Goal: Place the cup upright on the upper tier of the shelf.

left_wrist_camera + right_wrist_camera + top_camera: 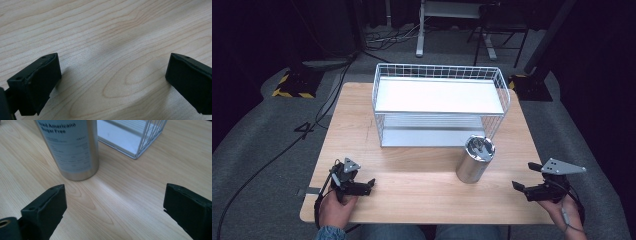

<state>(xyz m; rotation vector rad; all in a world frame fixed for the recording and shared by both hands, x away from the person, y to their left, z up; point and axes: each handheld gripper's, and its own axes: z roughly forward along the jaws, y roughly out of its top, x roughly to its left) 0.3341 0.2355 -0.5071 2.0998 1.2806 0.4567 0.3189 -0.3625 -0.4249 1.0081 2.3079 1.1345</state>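
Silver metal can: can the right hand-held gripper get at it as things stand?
Probably yes. The right hand-held gripper is open, and bare wooden table lies between it and the upright silver metal can.

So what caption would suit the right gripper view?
Open black jaws of the right gripper face a silver can beside a white wire rack.

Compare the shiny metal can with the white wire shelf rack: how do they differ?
The silver cylindrical metal can is small, round and solid-walled; the white wire two-tier shelf rack is much larger, boxy and open-meshed. The can carries printed text; the rack is plain. Both stand upright on the light wooden table, close together.
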